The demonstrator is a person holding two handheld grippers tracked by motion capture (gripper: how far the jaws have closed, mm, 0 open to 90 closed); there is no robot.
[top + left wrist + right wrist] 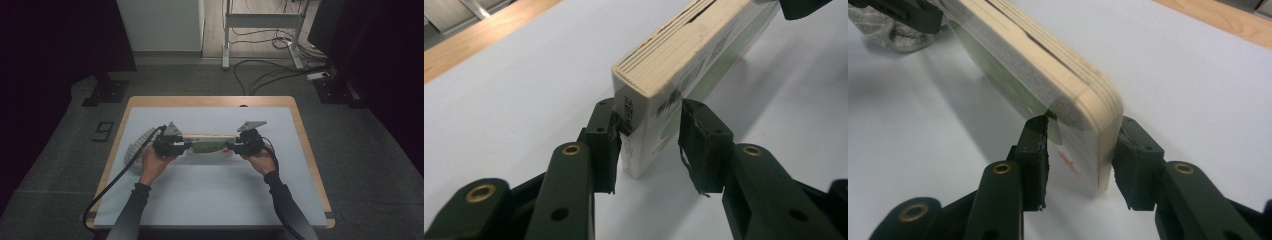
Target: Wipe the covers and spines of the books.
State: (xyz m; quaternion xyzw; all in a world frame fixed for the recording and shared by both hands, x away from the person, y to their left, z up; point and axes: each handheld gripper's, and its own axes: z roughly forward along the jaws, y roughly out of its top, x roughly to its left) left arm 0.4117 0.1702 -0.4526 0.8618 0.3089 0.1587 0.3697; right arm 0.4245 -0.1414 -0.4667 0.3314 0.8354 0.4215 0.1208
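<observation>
A book [207, 146] with a green and white cover stands on its long edge on the white mat [210, 200], pale page edges up. My left gripper [187, 146] holds its left end and my right gripper [230, 146] its right end. In the left gripper view the jaws of the left gripper [647, 105] close on the book [674, 60], one pad on each cover. In the right gripper view the right gripper [1083, 122] clamps the rounded end of the book [1048, 65] the same way. The book's bottom edge rests on the mat.
A crumpled grey cloth [135, 147] lies on the mat by the left hand, and the cloth [898, 35] appears past the book's far end. The wooden table rim [310, 150] frames the mat. Black cables trail from both grippers toward the front edge.
</observation>
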